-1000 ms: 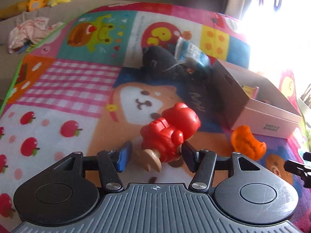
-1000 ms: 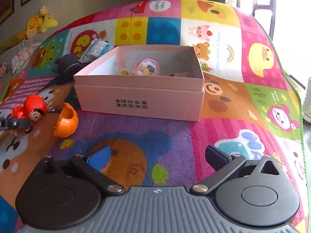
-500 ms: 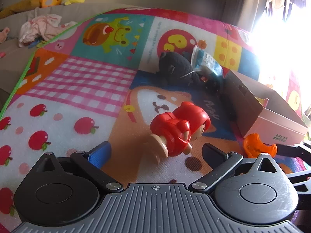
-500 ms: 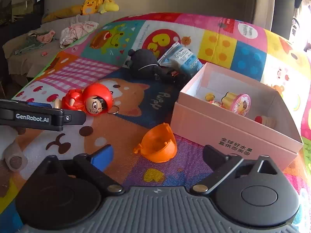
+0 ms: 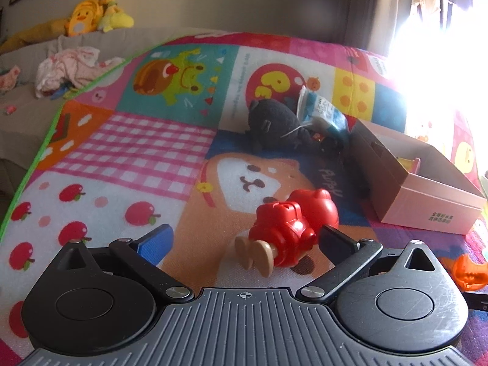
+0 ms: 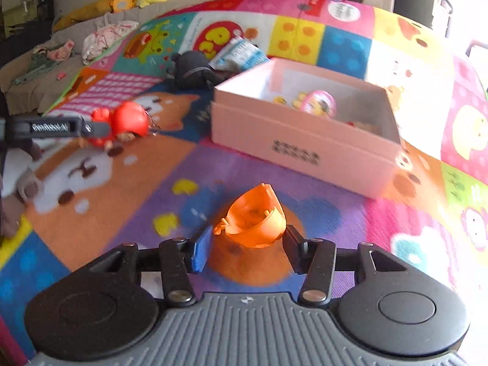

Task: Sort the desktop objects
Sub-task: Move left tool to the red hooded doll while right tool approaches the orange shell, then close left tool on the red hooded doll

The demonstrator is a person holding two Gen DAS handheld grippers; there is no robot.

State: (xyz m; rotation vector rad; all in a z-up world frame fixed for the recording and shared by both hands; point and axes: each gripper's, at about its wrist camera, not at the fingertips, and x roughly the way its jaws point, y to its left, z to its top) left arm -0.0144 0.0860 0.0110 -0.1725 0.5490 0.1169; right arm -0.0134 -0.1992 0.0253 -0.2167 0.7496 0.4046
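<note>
Lying on the colourful play mat (image 6: 350, 213), the orange half-shell (image 6: 254, 221) sits at the centre of the right wrist view, its hollow turned upward, between the two pads of the right gripper (image 6: 247, 245); that gripper's jaws are closing on it, the black pad at 3 o'clock just at the shell's rim and the blue pad at 9 o'clock close beside it, though firm contact cannot be told through the blur. From the shell, the pink box (image 6: 305, 143) stands at 1 o'clock, open at the top, with a pink round toy (image 6: 317, 103) and small yellow bits inside. At 10 o'clock of the shell lies the red figure (image 6: 122, 123), partly behind one finger of the left gripper.

In the left wrist view the red figure (image 5: 289, 228) lies on its side on the mat's puppy picture, its tan feet toward the camera. The left gripper (image 5: 244, 239) stands wide open around it; the black pad is just beside the figure at its 3 o'clock, the blue pad well apart at 9 o'clock. A dark plush toy (image 5: 271, 125) and a blue-and-white packet (image 5: 320, 111) lie at 12 o'clock of the figure, beside the box's far corner
</note>
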